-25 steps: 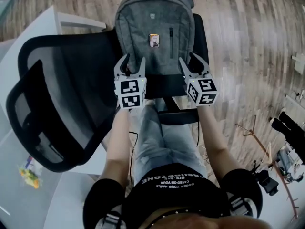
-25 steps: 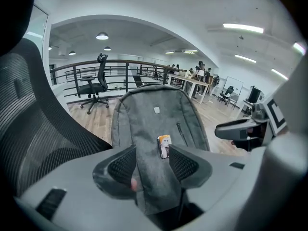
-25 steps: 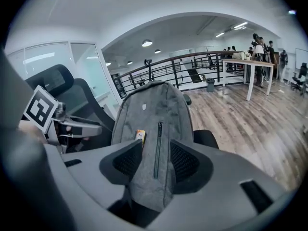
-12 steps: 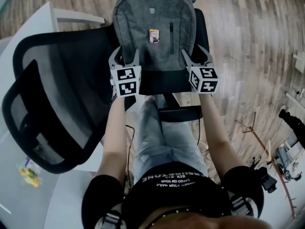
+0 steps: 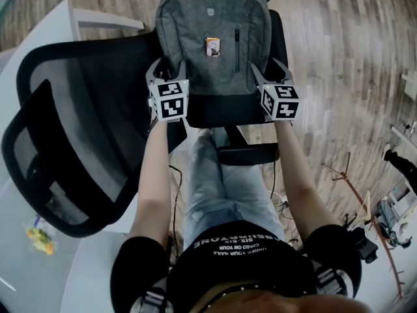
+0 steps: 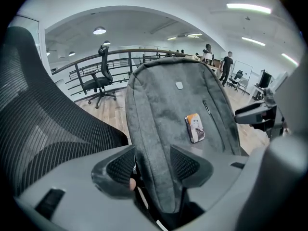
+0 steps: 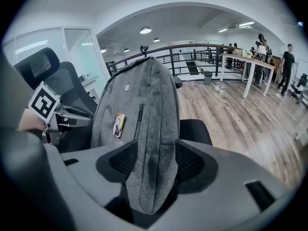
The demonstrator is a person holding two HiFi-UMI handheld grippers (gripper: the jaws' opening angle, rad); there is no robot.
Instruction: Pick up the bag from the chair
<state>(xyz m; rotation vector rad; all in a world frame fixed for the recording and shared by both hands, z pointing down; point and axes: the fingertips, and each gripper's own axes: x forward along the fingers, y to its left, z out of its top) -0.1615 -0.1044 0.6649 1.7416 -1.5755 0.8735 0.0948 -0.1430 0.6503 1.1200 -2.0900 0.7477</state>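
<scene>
Grey backpack w/ small badge

We are looking down on a wooden floor. A white desk is standing at the left, with a small colourful object lying on its near part. Far off, a railing is crossing the room, and people are standing at the far right.

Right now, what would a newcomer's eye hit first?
The grey backpack standing upright on the black chair, top centre of the head view. The left gripper and right gripper each straddle one lower side edge, jaws open, just widened. A big mesh chair fills the left.
</scene>
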